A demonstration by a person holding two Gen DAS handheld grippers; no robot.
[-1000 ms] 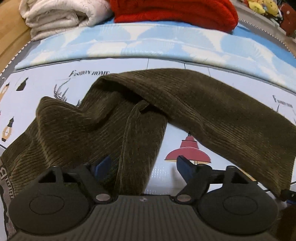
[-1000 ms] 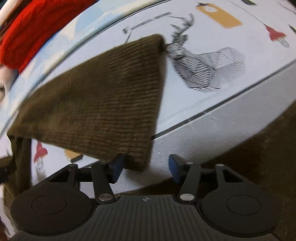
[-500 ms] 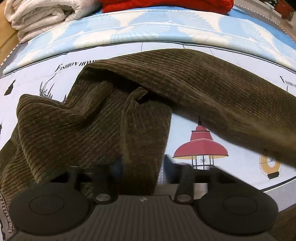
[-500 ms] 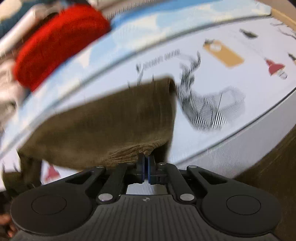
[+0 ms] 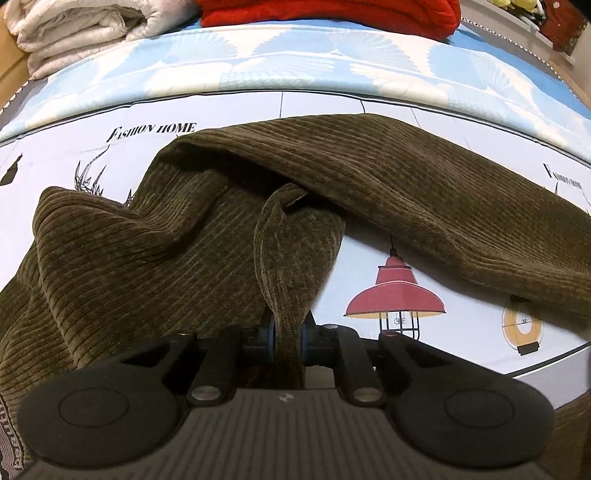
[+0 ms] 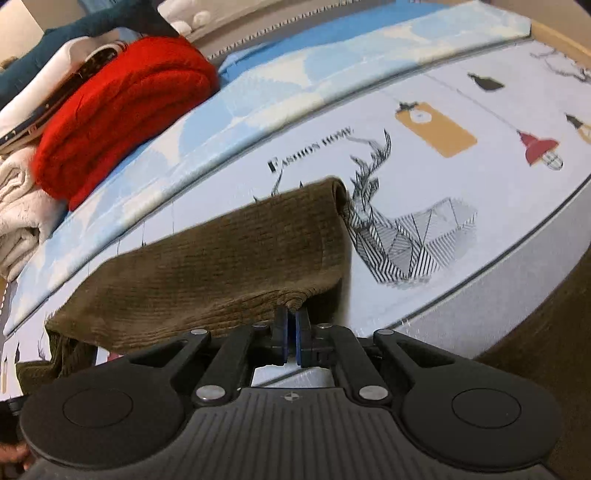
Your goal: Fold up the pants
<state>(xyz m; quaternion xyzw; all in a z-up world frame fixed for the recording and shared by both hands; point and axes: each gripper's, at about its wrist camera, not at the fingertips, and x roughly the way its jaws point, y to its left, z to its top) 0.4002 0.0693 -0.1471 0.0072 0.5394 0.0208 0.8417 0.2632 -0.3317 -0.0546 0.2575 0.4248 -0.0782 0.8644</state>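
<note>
Dark olive corduroy pants [image 5: 155, 258] lie rumpled on a printed bedsheet [image 5: 461, 332]. One leg stretches away to the right in the left wrist view. My left gripper [image 5: 287, 338] is shut on a bunched fold of the pants near the crotch. In the right wrist view the far leg of the pants [image 6: 221, 266] is lifted off the sheet at its hem. My right gripper [image 6: 292, 338] is shut on the near corner of that hem.
A red knit garment [image 5: 332, 14] [image 6: 118, 110] and a folded white blanket [image 5: 81, 29] sit at the back of the bed on a light blue cover [image 5: 295, 62]. The bed's front edge [image 6: 498, 280] runs close to my right gripper.
Both grippers went from open to shut on the pants. The right gripper has lifted the hem, and the left has pinched the fold in the middle.
</note>
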